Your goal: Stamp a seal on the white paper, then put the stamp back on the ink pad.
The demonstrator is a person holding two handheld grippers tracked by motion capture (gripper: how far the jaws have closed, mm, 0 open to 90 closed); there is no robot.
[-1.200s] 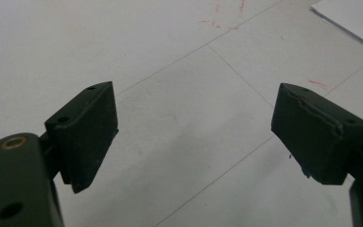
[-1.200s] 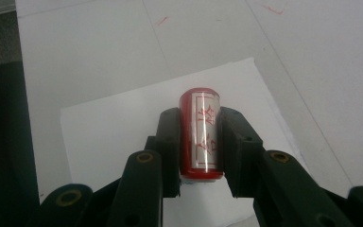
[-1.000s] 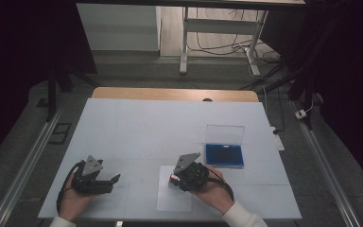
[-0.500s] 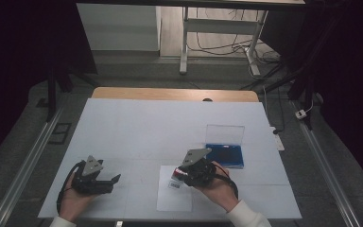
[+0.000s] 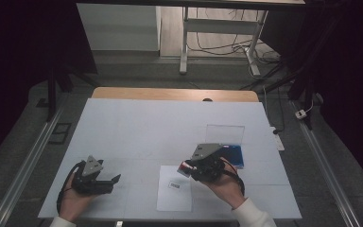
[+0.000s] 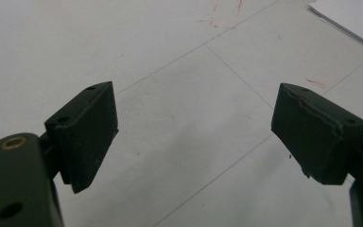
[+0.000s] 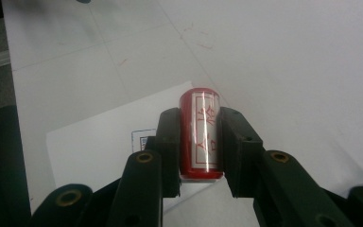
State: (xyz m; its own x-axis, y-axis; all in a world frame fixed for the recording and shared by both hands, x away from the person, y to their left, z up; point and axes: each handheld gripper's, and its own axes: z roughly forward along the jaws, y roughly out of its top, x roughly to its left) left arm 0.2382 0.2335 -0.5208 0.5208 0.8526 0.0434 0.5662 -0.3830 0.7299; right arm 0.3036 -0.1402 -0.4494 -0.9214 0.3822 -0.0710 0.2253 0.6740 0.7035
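Red cylindrical stamp [image 7: 200, 135] clamped between jaws of right tool [image 7: 199, 142], held above sheet of paper [image 5: 174, 188] on table [image 5: 137, 127], near blue ink pad case [image 5: 230, 153]. Judged light, rigid; glossy printed sleeve likely slippery, so risk of twist or slide in pads. Best hold: mid-barrel, pads flat on opposite sides, as now. Stamp face not visible. Left tool [image 6: 196, 137] wide open, empty, low over bare table.
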